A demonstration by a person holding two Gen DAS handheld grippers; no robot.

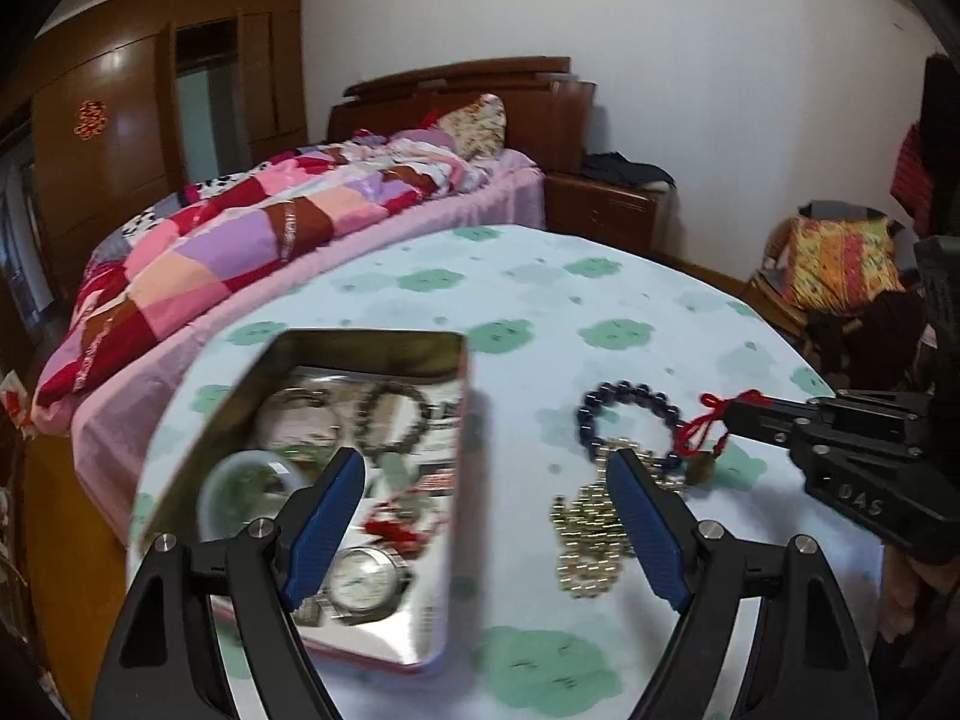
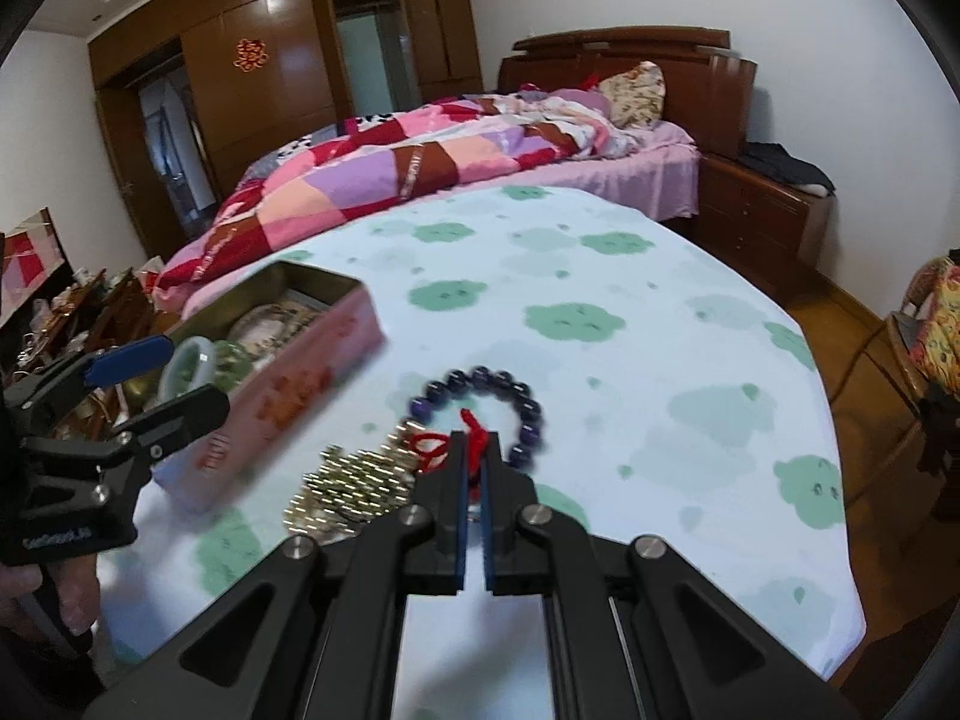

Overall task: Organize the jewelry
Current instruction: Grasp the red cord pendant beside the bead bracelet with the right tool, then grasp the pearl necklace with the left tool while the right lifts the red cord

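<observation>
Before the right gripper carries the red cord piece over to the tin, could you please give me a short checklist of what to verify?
1. Right gripper shut on the red cord: ok.
2. Cord free of the dark bead bracelet and gold bead chain: cannot tell; they lie close together.
3. Tin open, no lid on it: ok.
4. Room in the tin: cannot tell; watch, brown bracelet and bangle already inside.
5. Left gripper open, holding nothing: ok.
6. Left gripper clear of the tin: not ok; it hovers over it.
</observation>
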